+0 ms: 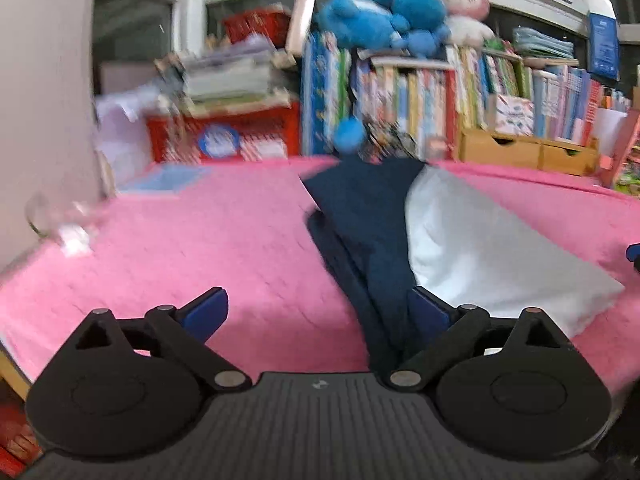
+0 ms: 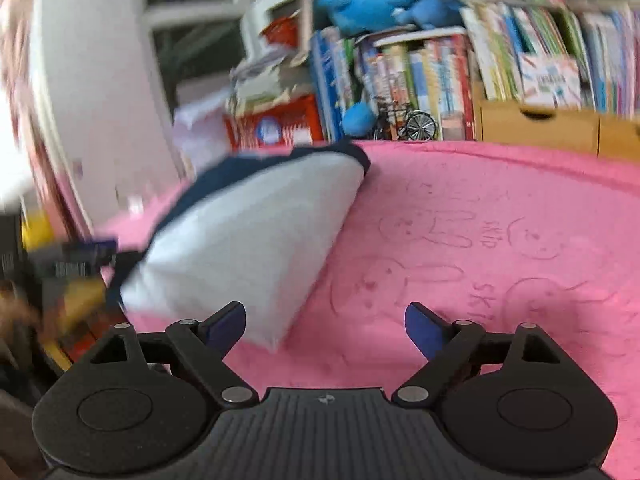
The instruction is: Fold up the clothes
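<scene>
Both claws gape wide and hold nothing, probably so the garment (image 1: 400, 240) can rest flat on the pink blanket (image 1: 200, 240) between folds. The left claw (image 1: 320, 312) hangs over the garment's near navy edge; the right claw (image 2: 326, 326) sits just off its white corner. The garment is a long folded strip, navy beside white, running toward the blanket's far edge.

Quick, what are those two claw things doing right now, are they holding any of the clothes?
Left gripper: jaws open, holding nothing; the navy and white garment lies beside it.
Right gripper: jaws open, holding nothing, over the pink blanket.
</scene>
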`<state>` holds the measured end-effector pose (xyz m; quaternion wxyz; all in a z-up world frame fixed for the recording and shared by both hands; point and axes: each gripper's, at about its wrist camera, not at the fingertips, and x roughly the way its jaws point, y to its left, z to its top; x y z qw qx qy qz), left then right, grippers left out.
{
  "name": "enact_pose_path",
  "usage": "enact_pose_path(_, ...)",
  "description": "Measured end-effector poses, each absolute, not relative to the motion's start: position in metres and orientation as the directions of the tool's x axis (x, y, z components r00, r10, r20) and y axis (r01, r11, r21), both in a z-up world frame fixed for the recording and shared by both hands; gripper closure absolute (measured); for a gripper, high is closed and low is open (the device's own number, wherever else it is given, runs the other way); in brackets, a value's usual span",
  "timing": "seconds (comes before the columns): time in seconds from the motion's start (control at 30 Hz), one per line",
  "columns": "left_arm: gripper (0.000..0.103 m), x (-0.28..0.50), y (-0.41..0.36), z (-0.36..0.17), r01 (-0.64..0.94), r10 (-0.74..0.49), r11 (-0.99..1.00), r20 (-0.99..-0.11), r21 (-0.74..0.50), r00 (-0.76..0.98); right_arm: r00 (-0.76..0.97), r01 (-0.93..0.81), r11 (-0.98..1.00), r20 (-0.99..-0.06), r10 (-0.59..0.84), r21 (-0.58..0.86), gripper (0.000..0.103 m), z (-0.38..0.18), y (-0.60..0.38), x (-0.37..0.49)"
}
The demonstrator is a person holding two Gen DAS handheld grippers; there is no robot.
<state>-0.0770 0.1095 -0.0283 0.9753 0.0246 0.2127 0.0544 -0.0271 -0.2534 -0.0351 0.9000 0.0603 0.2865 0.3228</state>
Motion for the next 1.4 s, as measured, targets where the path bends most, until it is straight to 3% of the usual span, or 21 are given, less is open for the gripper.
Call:
enact_pose_path(0.03,0.007,-0.079,0.108,-0.024,-0.124,0.153,0.988,-0.393,0.096,0.907,0.621,-0.539,0.776,-0.467,0.629,0.328,0.019,-0.034,-0.252,-0.021)
enact_pose_path(0.1,0.007,-0.082,0.109,-0.016,-0.171,0.197,0.98,-0.366,0.103,0.91,0.609,-0.545,0.763,-0.461,0.645,0.348,0.042,-0.03,-0.243,-0.012)
enact_pose_path(0.13,0.007,-0.084,0.108,-0.012,-0.176,0.2,0.979,-0.353,0.101,0.914,0.601,-0.555,0.759,-0.466,0.649,0.34,0.046,-0.029,-0.236,-0.01)
enact_pose_path(0.27,0.007,-0.086,0.076,0.001,-0.019,0.039,0.997,-0.307,0.068,0.951,0.55,-0.619,0.737,-0.521,0.653,0.272,0.051,-0.033,-0.197,-0.004)
enact_pose_path(0.33,0.007,-0.078,0.044,-0.002,0.065,-0.028,0.99,-0.287,0.123,0.957,0.524,-0.645,0.724,-0.549,0.651,0.244,0.05,-0.036,-0.179,-0.001)
enact_pose_path(0.43,0.007,-0.064,0.011,-0.012,0.152,-0.096,0.973,-0.301,0.172,0.949,0.492,-0.656,0.705,-0.557,0.669,0.268,0.047,-0.034,-0.18,0.003)
enact_pose_path(0.53,0.007,-0.049,-0.004,-0.023,0.193,-0.131,0.969,-0.345,0.152,0.929,0.467,-0.601,0.678,-0.503,0.728,0.424,0.044,-0.021,-0.217,0.017)
enact_pose_path(0.6,0.007,-0.041,-0.01,-0.032,0.194,-0.122,0.967,-0.369,0.164,0.921,0.494,-0.531,0.69,-0.482,0.724,0.492,0.026,-0.017,-0.238,0.035)
enact_pose_path(0.73,0.006,-0.023,-0.006,-0.057,0.18,-0.095,0.974,-0.475,0.137,0.875,0.445,-0.495,0.71,-0.556,0.702,0.501,0.019,-0.021,-0.224,0.081)
enact_pose_path(0.8,0.006,-0.019,0.005,-0.063,0.19,-0.12,0.977,-0.487,0.096,0.865,0.41,-0.505,0.722,-0.605,0.683,0.473,0.014,-0.026,-0.199,0.1)
enact_pose_path(0.83,0.006,-0.018,0.008,-0.065,0.198,-0.128,0.976,-0.486,0.095,0.865,0.4,-0.513,0.725,-0.62,0.675,0.459,0.007,-0.028,-0.187,0.109)
enact_pose_path(0.9,0.006,-0.022,0.005,-0.07,0.211,-0.129,0.97,-0.475,0.123,0.87,0.408,-0.535,0.724,-0.618,0.672,0.435,0.015,-0.029,-0.165,0.124)
enact_pose_path(0.93,0.006,-0.023,0.006,-0.072,0.216,-0.137,0.969,-0.469,0.119,0.873,0.414,-0.524,0.73,-0.618,0.669,0.439,0.028,-0.029,-0.155,0.136)
enact_pose_path(0.97,0.006,-0.023,0.008,-0.074,0.222,-0.148,0.969,-0.466,0.108,0.872,0.412,-0.499,0.737,-0.623,0.665,0.456,0.051,-0.03,-0.148,0.149)
enact_pose_path(1.1,0.006,-0.026,0.014,-0.075,0.246,-0.183,0.966,-0.457,0.082,0.871,0.424,-0.361,0.758,-0.628,0.652,0.543,0.061,-0.037,-0.135,0.206)
enact_pose_path(1.23,0.006,-0.031,0.013,-0.076,0.252,-0.195,0.965,-0.44,0.073,0.877,0.448,-0.301,0.761,-0.619,0.645,0.575,0.063,-0.044,-0.128,0.25)
enact_pose_path(1.4,0.006,-0.027,0.013,-0.074,0.257,-0.202,0.964,-0.43,0.073,0.88,0.53,-0.299,0.826,-0.636,0.56,0.478,0.063,-0.043,-0.108,0.291)
